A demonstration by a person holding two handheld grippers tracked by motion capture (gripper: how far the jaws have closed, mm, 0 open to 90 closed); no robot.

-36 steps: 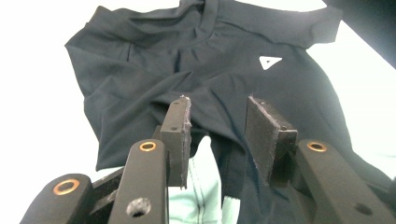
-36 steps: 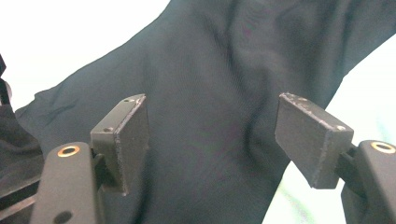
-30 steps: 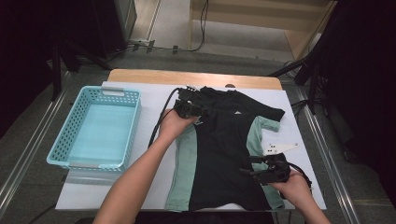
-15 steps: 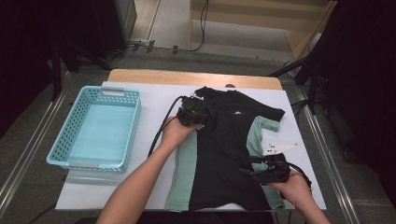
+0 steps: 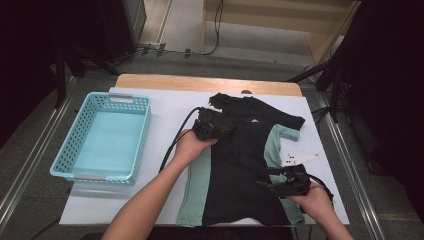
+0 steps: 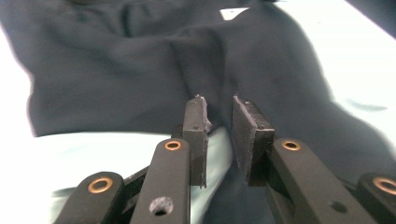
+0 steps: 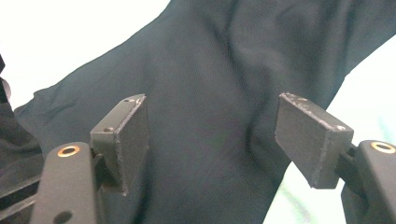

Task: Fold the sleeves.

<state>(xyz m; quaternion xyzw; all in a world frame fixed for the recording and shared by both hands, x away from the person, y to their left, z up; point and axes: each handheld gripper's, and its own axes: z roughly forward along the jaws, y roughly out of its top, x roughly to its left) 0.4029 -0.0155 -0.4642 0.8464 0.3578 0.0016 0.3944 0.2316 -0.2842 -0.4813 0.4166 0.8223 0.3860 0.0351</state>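
Since a second ago the left gripper (image 5: 214, 126) has moved a little toward the far edge of the tabletop (image 5: 165, 115), drawing the black shirt (image 5: 235, 170) across with it, while the right gripper (image 5: 285, 184) has stayed near the front right corner. The black shirt lies spread on a mint-green shirt (image 5: 197, 192), both on the white sheet that covers the tabletop's middle and right; the empty blue basket (image 5: 102, 137) sits well apart at the left edge.

In the left gripper view the jaws are nearly closed, with a narrow gap between the pads (image 6: 250, 135), and dark cloth (image 6: 140, 70) bunches just ahead of them; whether a fold is pinched between them cannot be told. In the right gripper view the jaws stand wide apart above the black fabric (image 7: 210, 121), released and holding nothing.

The step in hand looks like folding or smoothing the black shirt. To do it well, the left gripper should take only the black layer and not drag the green one beneath. The right gripper would best close on the hem near the front edge, so both ends travel together and the fold line stays straight. Keeping the cloth low over the tabletop should stop it from twisting.
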